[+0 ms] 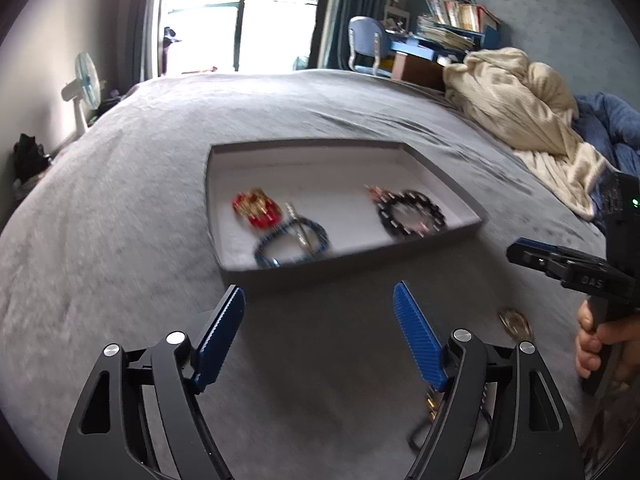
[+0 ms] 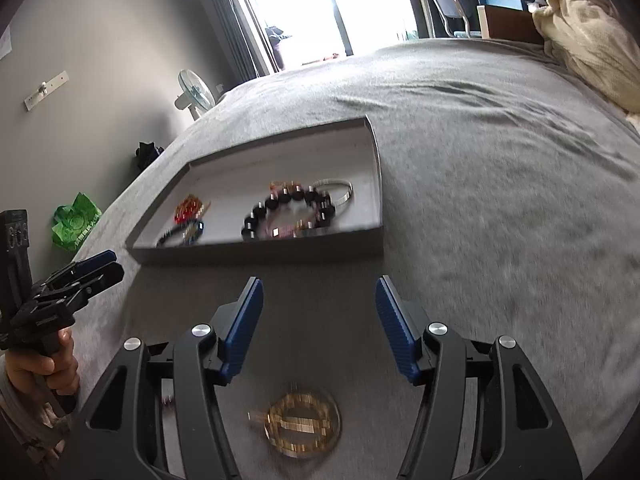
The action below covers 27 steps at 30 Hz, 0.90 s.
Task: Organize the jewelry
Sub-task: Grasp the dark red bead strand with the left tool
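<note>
A shallow grey tray (image 1: pixel 448 178) (image 2: pixel 376 152) lies on the grey bed. It holds a red-and-gold piece (image 1: pixel 256 206) (image 2: pixel 188 208), a blue bead bracelet (image 1: pixel 292 242) (image 2: pixel 180 234), a black bead bracelet (image 1: pixel 412 212) (image 2: pixel 292 210) and a silver bangle (image 2: pixel 340 192). A gold bracelet (image 2: pixel 304 426) (image 1: pixel 516 322) lies on the bed below my right gripper (image 2: pixel 320 300), which is open and empty. My left gripper (image 1: pixel 320 308) is open and empty, just before the tray. A dark piece with gold bits (image 1: pixel 430 416) lies on the bed under its right finger.
A cream blanket (image 1: pixel 516 96) (image 2: pixel 592 36) is heaped at the bed's far right. A fan (image 1: pixel 86 84), a blue chair (image 1: pixel 366 40) and a cluttered desk (image 1: pixel 452 28) stand beyond the bed. A green bag (image 2: pixel 76 222) lies on the floor at left.
</note>
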Each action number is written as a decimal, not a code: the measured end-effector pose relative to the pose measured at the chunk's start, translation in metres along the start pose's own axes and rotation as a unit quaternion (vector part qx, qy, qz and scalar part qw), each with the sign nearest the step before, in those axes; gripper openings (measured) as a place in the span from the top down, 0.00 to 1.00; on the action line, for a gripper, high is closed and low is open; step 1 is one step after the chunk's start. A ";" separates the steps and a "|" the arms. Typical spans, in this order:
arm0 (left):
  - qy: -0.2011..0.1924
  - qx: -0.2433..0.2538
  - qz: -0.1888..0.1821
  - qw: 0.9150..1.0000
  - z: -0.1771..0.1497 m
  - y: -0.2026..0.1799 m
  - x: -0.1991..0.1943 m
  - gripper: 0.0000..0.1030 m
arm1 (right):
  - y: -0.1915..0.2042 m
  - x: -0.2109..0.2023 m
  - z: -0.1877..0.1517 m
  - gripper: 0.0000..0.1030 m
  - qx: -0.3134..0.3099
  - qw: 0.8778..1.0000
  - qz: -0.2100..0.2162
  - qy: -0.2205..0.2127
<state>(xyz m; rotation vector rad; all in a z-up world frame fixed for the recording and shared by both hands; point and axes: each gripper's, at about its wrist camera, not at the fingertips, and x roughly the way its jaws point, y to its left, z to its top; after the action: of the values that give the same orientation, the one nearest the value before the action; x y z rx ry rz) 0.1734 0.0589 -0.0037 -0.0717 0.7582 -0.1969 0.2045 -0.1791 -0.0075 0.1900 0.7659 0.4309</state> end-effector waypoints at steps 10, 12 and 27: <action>0.021 0.016 -0.026 0.999 -0.033 -0.030 -0.005 0.24 | 0.003 -0.017 -0.035 0.37 0.004 1.000 0.003 0.001; 0.023 0.020 -0.034 0.999 -0.036 -0.035 -0.005 0.24 | 0.004 -0.020 -0.041 0.37 0.002 1.000 0.007 0.000; 0.086 0.059 -0.056 0.993 -0.046 -0.063 0.024 0.62 | 0.016 -0.020 -0.061 0.36 -0.015 1.000 0.005 0.012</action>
<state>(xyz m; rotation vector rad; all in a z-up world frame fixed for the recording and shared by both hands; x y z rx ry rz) 0.1494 -0.0070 -0.0444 0.0145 0.9145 -0.3580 0.1442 -0.1733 -0.0327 0.1613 0.7821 0.4547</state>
